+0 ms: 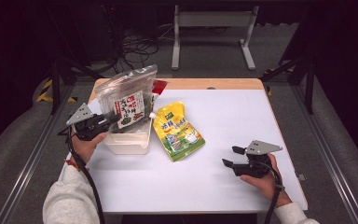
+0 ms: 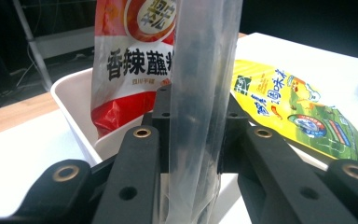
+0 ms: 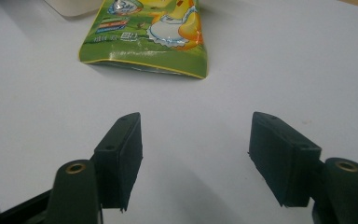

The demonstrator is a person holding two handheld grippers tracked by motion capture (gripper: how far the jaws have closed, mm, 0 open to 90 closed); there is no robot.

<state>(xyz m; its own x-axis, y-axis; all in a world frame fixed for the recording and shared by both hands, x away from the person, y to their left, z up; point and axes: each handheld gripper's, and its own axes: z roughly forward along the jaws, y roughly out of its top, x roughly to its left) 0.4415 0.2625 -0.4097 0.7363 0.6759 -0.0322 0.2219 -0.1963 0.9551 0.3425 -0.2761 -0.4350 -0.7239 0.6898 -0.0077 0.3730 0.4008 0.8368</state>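
So the left gripper (image 1: 114,119) is clamped on the edge of a clear bag (image 1: 128,100), holding it upright over the white bin (image 1: 128,142), probably so it drops in next to the red pack (image 2: 130,60) already standing inside. A yellow pouch (image 1: 178,130) lies flat on the desk (image 1: 242,116) just beside the bin. The right gripper (image 1: 229,156) sits low on the desk, jaws wide and empty, well apart from everything, likely just waiting its turn.

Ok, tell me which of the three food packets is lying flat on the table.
The yellow-green pouch. The clear packet is held up by the left gripper over the white bin; the red packet stands inside it.
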